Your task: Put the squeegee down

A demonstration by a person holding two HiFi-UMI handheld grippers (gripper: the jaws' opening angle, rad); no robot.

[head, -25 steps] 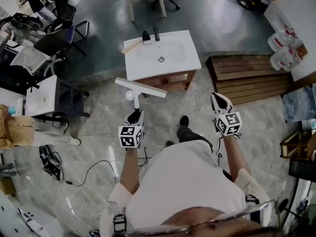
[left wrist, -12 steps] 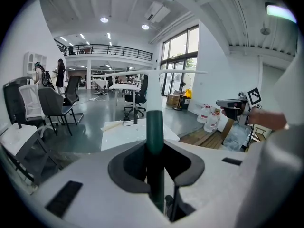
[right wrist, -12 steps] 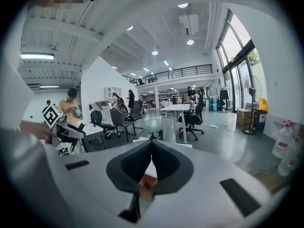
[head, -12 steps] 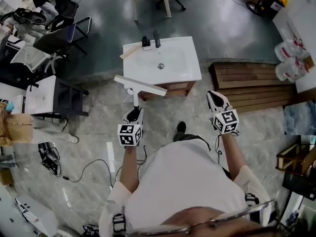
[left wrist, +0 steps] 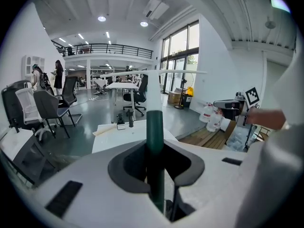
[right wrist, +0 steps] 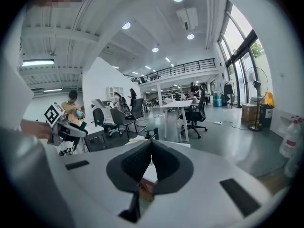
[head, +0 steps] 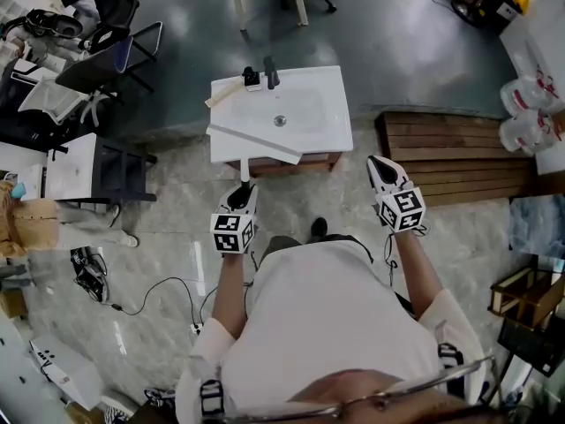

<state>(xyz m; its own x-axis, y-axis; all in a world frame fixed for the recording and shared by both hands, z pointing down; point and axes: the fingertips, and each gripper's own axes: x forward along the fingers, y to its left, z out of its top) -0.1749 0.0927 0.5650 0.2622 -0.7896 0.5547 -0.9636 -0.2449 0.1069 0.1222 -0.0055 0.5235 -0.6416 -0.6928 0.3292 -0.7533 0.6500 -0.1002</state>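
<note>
The white counter (head: 340, 122) with its basin stands just ahead of the person. The squeegee (head: 256, 145) appears to be held above the counter's near-left edge, not yet resting on it. Its long blade runs roughly along that edge, slanting from the left corner toward the middle, and its dark green handle points back into the left tool (head: 242, 193), clamped narrowly on it. The right tool (head: 381, 168), pinched together on nothing, hangs off the near-right corner. Best to lower the blade flat onto bare counter, clear of the basin, before letting go.
</note>
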